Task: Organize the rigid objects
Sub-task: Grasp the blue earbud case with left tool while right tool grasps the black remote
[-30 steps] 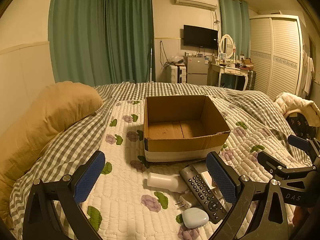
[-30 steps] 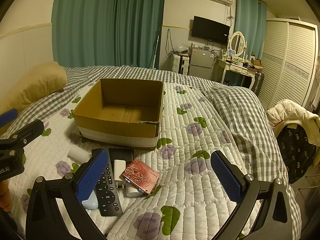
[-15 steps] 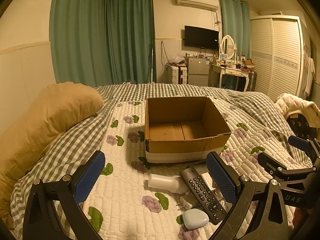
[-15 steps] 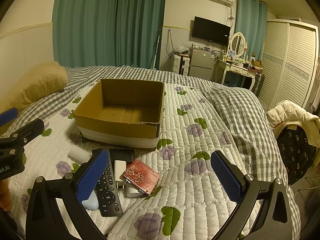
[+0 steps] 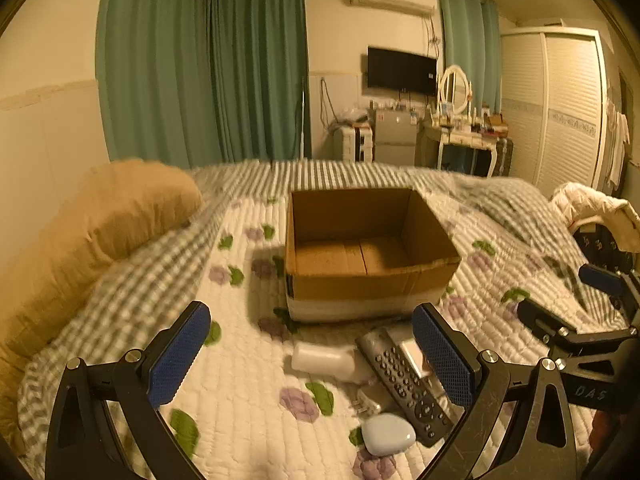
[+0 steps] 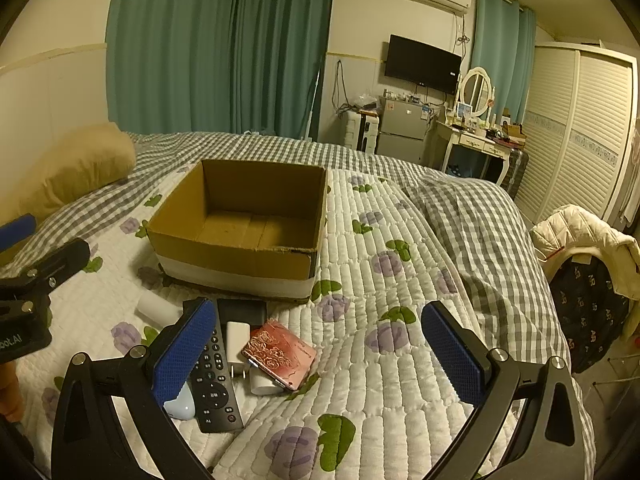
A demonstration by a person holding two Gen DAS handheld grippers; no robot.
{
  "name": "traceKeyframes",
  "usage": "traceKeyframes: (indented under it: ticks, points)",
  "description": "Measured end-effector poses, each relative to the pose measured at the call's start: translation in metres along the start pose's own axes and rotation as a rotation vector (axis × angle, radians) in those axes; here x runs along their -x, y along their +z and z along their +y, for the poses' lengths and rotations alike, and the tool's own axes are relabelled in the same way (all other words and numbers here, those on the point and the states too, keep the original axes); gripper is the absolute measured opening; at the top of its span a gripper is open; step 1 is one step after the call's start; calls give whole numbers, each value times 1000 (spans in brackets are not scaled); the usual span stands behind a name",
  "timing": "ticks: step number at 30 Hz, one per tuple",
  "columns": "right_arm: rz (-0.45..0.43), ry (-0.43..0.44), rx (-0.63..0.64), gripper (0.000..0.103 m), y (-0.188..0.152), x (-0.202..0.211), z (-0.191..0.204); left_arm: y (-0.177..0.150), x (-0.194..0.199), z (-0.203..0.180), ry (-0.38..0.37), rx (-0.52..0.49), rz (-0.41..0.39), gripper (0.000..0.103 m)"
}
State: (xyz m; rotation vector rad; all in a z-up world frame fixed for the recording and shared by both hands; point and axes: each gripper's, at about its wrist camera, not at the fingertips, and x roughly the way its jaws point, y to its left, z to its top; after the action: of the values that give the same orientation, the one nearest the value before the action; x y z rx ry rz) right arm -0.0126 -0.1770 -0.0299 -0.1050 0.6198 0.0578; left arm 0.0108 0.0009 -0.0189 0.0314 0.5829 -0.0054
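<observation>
while both tools hang above the white quilted bedspread with purple flowers (image 6: 400,364), i see my left gripper (image 5: 312,354) spread wide with nothing between its blue pads, and my right gripper (image 6: 320,354) just as wide and empty. the open brown cardboard box with a white band along its base (image 6: 240,256) sits on the quilt ahead of both, upright, its inside bare. the loose items lie in a cluster just in front of the box's near wall. from the right wrist view, the long black remote control (image 6: 214,384) lies lengthwise beside the left finger, a white plug adapter (image 6: 237,340) touches its right edge, and a flat pink case with a rose pattern (image 6: 280,354) rests tilted against the adapter, on top of a white block. a dark flat rectangle (image 6: 242,312) lies behind them, near the box. a white plastic cylinder (image 5: 322,362) lies on its side to the left of the remote, and a pale blue rounded pebble-shaped object (image 5: 388,434) sits at the remote's near end. a tan pillow (image 5: 100,232) lies far left.
</observation>
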Motion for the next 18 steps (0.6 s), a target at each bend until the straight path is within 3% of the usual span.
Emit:
traceKeyframes:
  ticks: [10,12,16,18]
  points:
    - [144,32,9,103,-26,-39,0,-68,-61,-27,-93,-10,312,101]
    - [153,38,5,103,-29,-42,0,-84,-69,-35,-113,-28,354,95]
    - [158,39,5,103,-31,-44,1,-95,-74,-47,-116,-88,345,90]
    - [166,36,11,103,-31,-46,3,-96,-77,-51,-160,-85,351,81]
